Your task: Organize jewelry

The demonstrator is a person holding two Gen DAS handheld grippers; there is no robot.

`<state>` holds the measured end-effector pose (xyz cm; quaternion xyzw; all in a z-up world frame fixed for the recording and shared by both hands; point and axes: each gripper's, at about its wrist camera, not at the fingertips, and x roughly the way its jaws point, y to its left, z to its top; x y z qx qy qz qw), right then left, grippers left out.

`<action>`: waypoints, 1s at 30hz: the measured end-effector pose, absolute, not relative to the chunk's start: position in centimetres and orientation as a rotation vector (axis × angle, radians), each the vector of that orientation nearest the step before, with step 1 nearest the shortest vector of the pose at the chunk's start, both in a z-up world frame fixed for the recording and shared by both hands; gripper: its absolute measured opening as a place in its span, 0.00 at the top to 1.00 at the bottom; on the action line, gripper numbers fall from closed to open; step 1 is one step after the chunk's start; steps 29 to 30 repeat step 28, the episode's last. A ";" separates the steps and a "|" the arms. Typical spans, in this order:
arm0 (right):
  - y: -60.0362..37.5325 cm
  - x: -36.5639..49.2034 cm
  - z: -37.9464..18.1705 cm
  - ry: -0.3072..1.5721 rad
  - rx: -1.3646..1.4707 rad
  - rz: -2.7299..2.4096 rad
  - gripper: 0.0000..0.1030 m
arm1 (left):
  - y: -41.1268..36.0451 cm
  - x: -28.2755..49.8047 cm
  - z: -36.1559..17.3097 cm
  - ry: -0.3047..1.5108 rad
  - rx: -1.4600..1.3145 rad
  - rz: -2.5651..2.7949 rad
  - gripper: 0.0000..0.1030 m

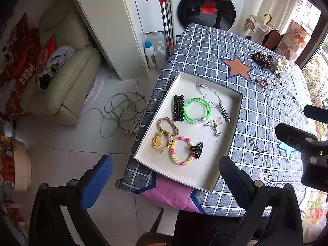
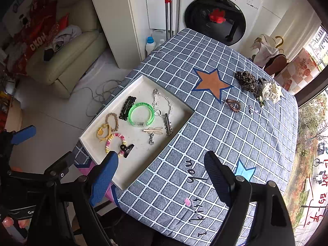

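A white tray (image 1: pixel 205 170) lies at the left edge of the checked tablecloth (image 1: pixel 266 106). In it are a green bangle (image 1: pixel 197 100), a black hair clip (image 1: pixel 178 108), a braided brown tie (image 1: pixel 162 121), a yellow tie (image 1: pixel 157 142), a pink-yellow coil bracelet (image 1: pixel 173 151), a black claw clip (image 1: pixel 197 149) and silver pieces (image 1: pixel 224 112). Loose on the cloth beyond are a leopard scrunchie (image 2: pixel 247 80), a brown coil tie (image 2: pixel 233 104) and a white scrunchie (image 2: pixel 270 91). My left gripper (image 1: pixel 166 158) hovers open over the tray's near end. My right gripper (image 2: pixel 161 153) stands open and empty above the tray's (image 2: pixel 139 160) near right corner.
A washing machine (image 2: pixel 215 18) stands behind the table, with a mop (image 1: pixel 166 20) and bottles (image 1: pixel 150 53) beside it. A cream sofa (image 1: pixel 65 78) and loose cables (image 1: pixel 119 110) on the tiled floor are to the left. The table's left edge runs just beside the tray.
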<state>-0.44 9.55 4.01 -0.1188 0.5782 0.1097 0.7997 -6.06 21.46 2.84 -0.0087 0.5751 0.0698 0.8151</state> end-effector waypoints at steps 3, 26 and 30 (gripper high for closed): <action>9.5 -0.4 4.0 1.240 -0.255 0.236 0.15 | 21.4 -6.0 2.9 1.227 -0.019 0.150 0.00; 9.8 -0.4 4.0 1.242 -0.254 0.237 0.15 | 21.8 -5.9 2.6 1.232 -0.017 0.170 0.00; 9.8 -0.4 4.0 1.242 -0.252 0.237 0.15 | 21.7 -5.8 2.6 1.236 -0.014 0.171 0.00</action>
